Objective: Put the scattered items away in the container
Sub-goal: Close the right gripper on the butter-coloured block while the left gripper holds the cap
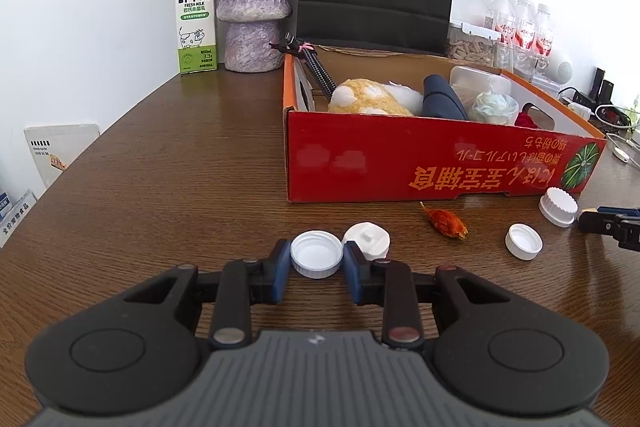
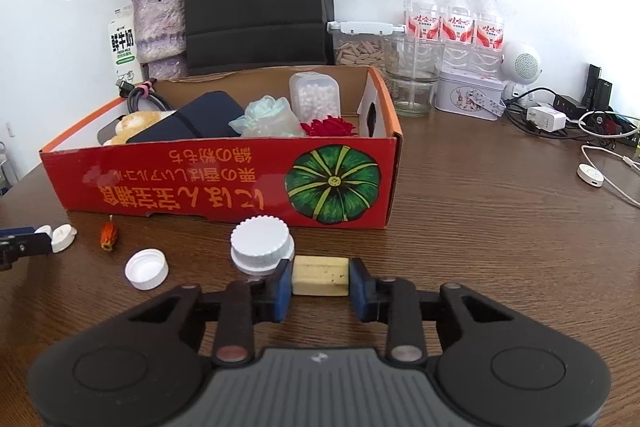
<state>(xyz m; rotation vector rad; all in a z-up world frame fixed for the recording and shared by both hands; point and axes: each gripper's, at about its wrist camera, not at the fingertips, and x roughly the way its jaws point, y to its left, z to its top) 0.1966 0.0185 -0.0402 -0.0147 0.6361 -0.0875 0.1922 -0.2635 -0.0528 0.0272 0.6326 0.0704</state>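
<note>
Two claws gripping, left claw (image 1: 316, 269) on white cap (image 1: 316, 253), right claw (image 2: 320, 285) on (perhaps eraser) yellow block (image 2: 319, 275), carton (image 1: 196, 11) reads "FRESH MILK"

Each camera sits low on its gripper, close above the table (image 1: 160, 167), looking forward and down. Both see the red box (image 1: 400, 163) (image 2: 224, 179).

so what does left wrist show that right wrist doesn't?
Left wrist only: the left gripper with its jaws closed on an open-side-up white cap, plus leaflets propped by the wall.

Right wrist only: the right gripper with its jaws pressed on a yellowish block, plus a tin and a glass.

Both: the red box, dried orange flower, ribbed cap, milk carton.
</note>
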